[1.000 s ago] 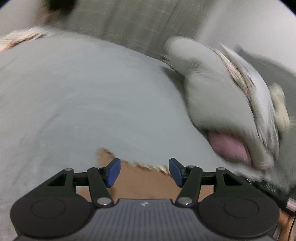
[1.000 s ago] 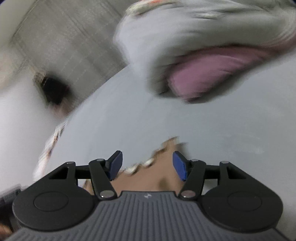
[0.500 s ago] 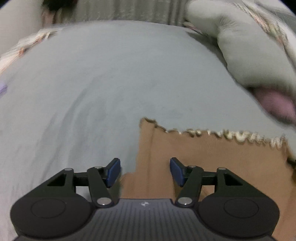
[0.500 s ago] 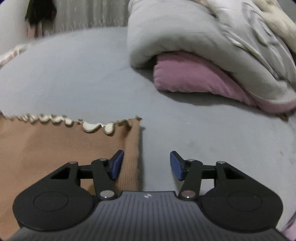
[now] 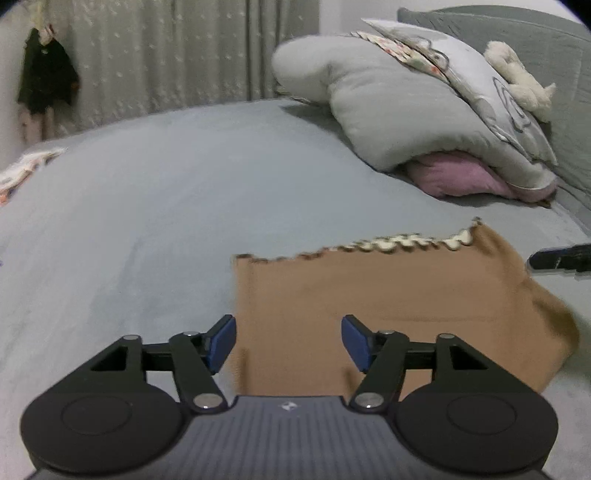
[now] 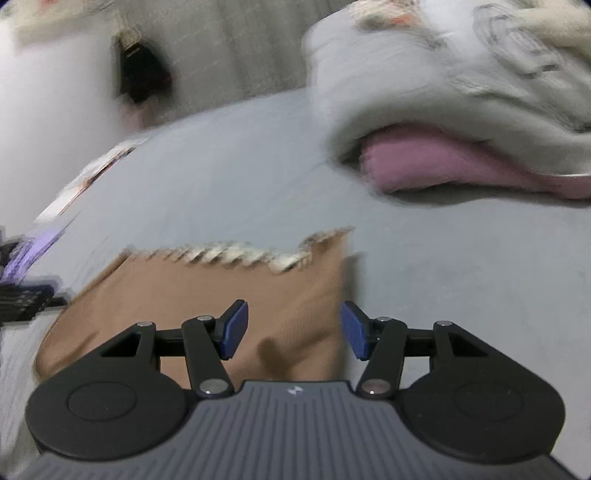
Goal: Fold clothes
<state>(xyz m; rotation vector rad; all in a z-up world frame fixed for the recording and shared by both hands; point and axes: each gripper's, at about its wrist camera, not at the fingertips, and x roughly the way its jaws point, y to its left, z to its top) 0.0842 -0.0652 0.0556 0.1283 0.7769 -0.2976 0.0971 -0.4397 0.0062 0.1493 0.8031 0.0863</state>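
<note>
One brown garment (image 5: 369, 302), two spread claws, empty

Bed (image 5: 155, 192) fills most of both views, covered by a smooth grey sheet. Folded grey quilt (image 5: 388, 110) sits at the head end on top of a pink pillow (image 5: 454, 177); a cream plush toy (image 5: 517, 81) lies on the quilt. Grey padded headboard (image 5: 517, 33) behind. Pale patterned curtain (image 5: 166, 55) hangs along the far side. Dark garment (image 5: 46, 77) hangs against the white wall (image 5: 9, 92) at left. Light is dim and even. Right view is motion-blurred.
</note>
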